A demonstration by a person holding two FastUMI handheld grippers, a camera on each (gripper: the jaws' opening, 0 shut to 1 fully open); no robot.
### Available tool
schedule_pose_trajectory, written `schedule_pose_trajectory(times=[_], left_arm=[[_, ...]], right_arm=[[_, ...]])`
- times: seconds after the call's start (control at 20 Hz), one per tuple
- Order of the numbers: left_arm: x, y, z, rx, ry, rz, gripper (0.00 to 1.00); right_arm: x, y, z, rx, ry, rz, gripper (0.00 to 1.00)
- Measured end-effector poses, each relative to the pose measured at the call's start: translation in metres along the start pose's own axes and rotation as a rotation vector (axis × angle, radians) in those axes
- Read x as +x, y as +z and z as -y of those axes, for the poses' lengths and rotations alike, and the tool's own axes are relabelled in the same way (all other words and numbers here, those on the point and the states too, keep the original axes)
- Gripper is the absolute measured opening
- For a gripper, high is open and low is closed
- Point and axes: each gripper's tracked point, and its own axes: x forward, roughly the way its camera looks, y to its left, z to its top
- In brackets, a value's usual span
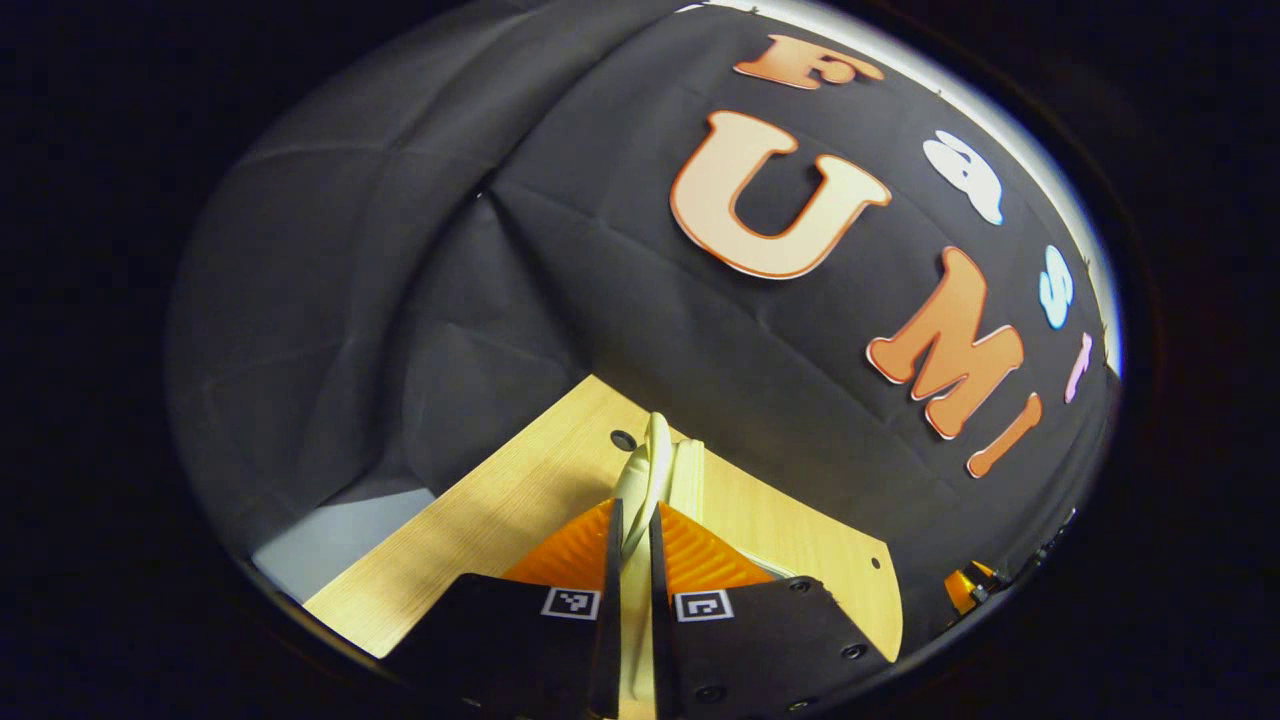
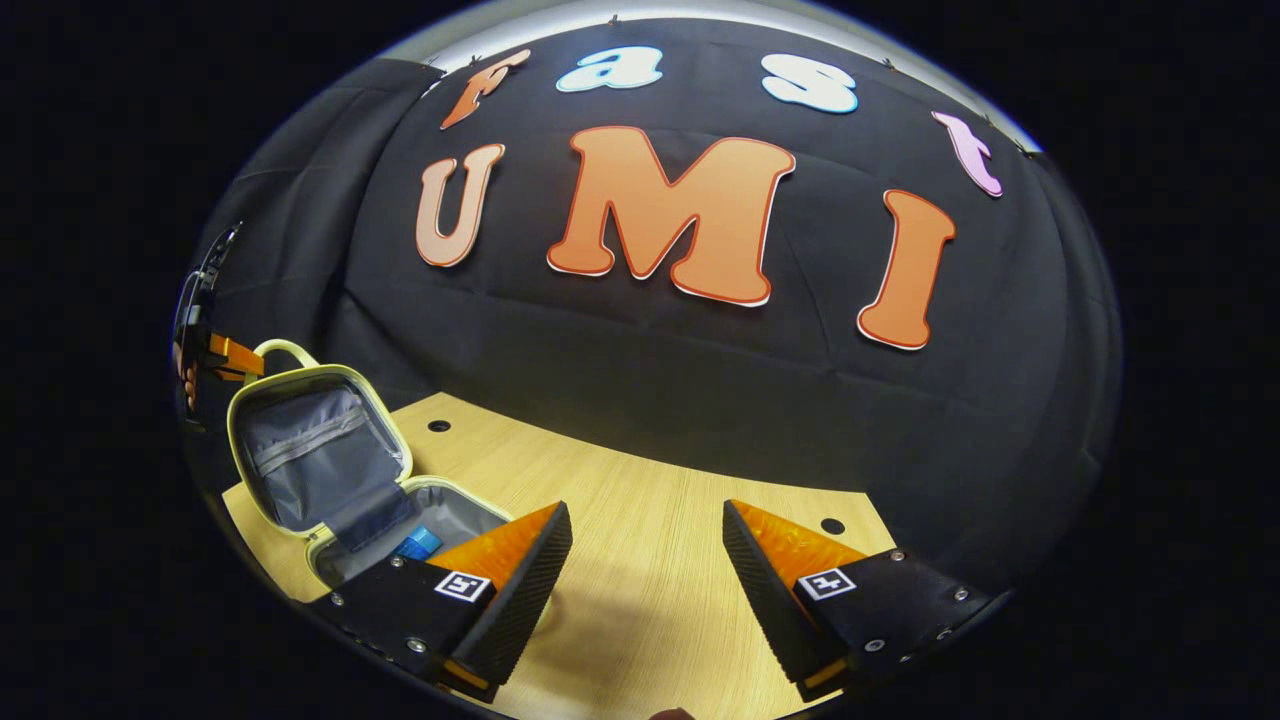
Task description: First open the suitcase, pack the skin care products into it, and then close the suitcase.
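1. The small pale-yellow suitcase with a grey fabric lining [image 2: 330,480] stood open at the left end of the light wooden tabletop [image 2: 660,560] in the right gripper view, its base flat on the wood and its lid [image 2: 315,455] raised nearly upright behind the base, inner pocket facing forward.
2. Inside the base, just beside the lid's hinge flap, lay a small blue skin care item [image 2: 418,544]; its exact shape was too small to tell.
3. At the top of the lid, the cream loop handle [image 1: 650,470] ran upward and away in the left gripper view, its long axis in line with the left tool [image 1: 630,545], whose two fingers were pressed together on it, one to each side.
4. That same tool showed as a small shape just beyond the lid's top edge [image 2: 215,355] in the right gripper view, so the left hand was the nearer one to the lid.
5. The right tool [image 2: 648,565] hung over bare wood to the right of the suitcase, fingers spread wide and holding nothing.
6. Judged from this, closing turned on the lid swinging forward and down over the base, away from the left tool's side.
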Motion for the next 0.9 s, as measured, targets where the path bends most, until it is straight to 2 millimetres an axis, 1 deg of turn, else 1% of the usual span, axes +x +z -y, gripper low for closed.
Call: schedule_pose_trajectory(times=[0.1, 0.25, 0.3, 0.45, 0.5, 0.6, 0.7, 0.9], left_arm=[[-0.01, 0.002, 0.029, 0.013, -0.033, 0.011, 0.13], [-0.02, -0.002, 0.075, 0.057, -0.083, 0.016, 0.13], [-0.022, -0.005, 0.088, 0.08, -0.095, 0.015, 0.13], [-0.025, -0.017, 0.138, 0.136, -0.141, 0.002, 0.13], [-0.025, -0.023, 0.151, 0.149, -0.155, -0.004, 0.13], [-0.025, -0.033, 0.17, 0.182, -0.166, -0.012, 0.13], [-0.024, -0.039, 0.185, 0.212, -0.169, -0.018, 0.13], [-0.023, -0.061, 0.214, 0.206, -0.201, -0.044, 0.13]], right_arm=[[-0.001, 0.004, 0.007, 0.011, 0.008, 0.014, 0.96], [-0.004, 0.01, 0.018, 0.032, 0.014, 0.045, 0.96], [-0.005, 0.01, 0.021, 0.031, 0.017, 0.05, 0.96], [-0.007, 0.007, 0.031, 0.032, 0.018, 0.054, 0.96], [-0.008, 0.006, 0.035, 0.037, 0.02, 0.057, 0.96], [-0.011, 0.004, 0.041, 0.043, 0.022, 0.058, 0.96], [-0.013, 0.006, 0.05, 0.038, 0.014, 0.073, 0.96], [-0.014, 0.01, 0.062, 0.048, 0.008, 0.095, 0.96]])
